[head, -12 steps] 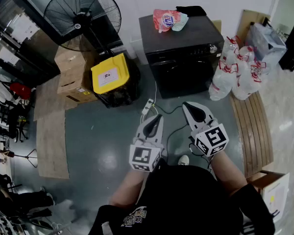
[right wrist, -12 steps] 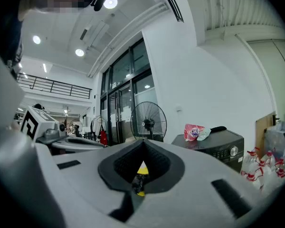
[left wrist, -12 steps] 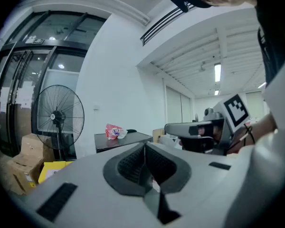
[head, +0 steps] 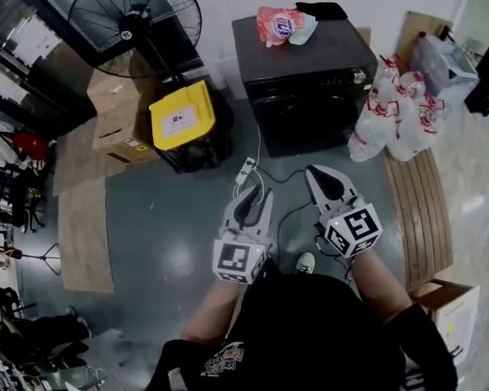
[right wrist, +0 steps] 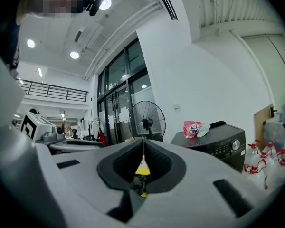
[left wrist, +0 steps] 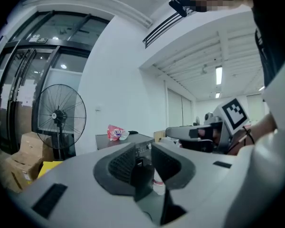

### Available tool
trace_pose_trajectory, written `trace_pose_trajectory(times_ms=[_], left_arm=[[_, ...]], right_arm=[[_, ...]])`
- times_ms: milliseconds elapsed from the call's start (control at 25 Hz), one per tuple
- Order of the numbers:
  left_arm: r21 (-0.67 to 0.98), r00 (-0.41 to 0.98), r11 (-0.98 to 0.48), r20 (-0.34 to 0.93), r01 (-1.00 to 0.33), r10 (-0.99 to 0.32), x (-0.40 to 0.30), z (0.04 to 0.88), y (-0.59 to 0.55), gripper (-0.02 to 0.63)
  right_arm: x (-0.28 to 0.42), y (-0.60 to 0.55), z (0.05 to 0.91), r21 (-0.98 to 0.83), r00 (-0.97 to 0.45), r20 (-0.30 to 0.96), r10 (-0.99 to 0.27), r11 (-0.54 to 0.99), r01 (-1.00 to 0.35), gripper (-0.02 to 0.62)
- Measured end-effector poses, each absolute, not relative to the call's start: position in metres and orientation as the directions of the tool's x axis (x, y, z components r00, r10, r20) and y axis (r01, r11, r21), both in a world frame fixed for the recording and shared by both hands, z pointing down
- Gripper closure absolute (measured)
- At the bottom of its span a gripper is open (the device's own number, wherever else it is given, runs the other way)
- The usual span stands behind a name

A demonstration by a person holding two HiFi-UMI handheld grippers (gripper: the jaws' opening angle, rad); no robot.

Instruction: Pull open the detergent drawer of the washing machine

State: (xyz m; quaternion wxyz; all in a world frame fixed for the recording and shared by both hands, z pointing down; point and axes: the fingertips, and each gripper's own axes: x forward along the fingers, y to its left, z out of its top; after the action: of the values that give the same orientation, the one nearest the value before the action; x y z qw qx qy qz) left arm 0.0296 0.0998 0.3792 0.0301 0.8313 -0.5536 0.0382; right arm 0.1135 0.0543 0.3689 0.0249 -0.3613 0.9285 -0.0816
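The black washing machine (head: 310, 80) stands against the far wall, its control strip with a silver knob (head: 359, 76) along the top of the front. I cannot make out the detergent drawer on that strip. Both grippers hang level above the floor, well short of the machine. My left gripper (head: 253, 195) shows a narrow gap between its pads with nothing in it; through that gap in the left gripper view (left wrist: 142, 153) the machine's front shows. My right gripper (head: 322, 177) is shut and empty, and the washing machine (right wrist: 218, 144) lies to its right in the right gripper view.
A pink detergent bag (head: 277, 24) and a dark cloth lie on the machine's top. A standing fan (head: 134, 23), cardboard boxes (head: 114, 112) and a yellow-lidded bin (head: 183, 116) stand to the left. White bags (head: 395, 116) and a wooden slat panel (head: 420, 210) are on the right. A power strip (head: 246, 172) lies on the floor.
The head view has shifted slightly. Both grippers stay about where they were, still far from the machine.
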Motion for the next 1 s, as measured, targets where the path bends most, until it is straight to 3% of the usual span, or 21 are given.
trace_pose_trajectory(times_ms=[80,320,560,1000], left_arm=[[0.017,0.401,-0.401,0.091,-0.916,-0.912,0.026,0.380,0.096,0.436],[0.034,0.448,-0.447,0.088,-0.894,-0.890,0.014,0.382,0.083,0.356],[0.046,0.483,-0.481,0.098,-0.875,-0.870,-0.008,0.389,0.064,0.334],[0.066,0.527,-0.523,0.090,-0.850,-0.845,-0.065,0.395,0.017,0.330]], right_arm=[[0.108,0.050,0.370,-0.203,-0.738,0.009,-0.674,0.722,-0.662,0.487],[0.097,0.031,0.376,-0.321,-0.722,-0.006,-0.692,0.685,-0.653,0.389],[0.080,0.006,0.385,-0.408,-0.693,-0.005,-0.721,0.634,-0.656,0.324],[0.028,-0.044,0.403,-0.483,-0.650,0.034,-0.759,0.557,-0.675,0.310]])
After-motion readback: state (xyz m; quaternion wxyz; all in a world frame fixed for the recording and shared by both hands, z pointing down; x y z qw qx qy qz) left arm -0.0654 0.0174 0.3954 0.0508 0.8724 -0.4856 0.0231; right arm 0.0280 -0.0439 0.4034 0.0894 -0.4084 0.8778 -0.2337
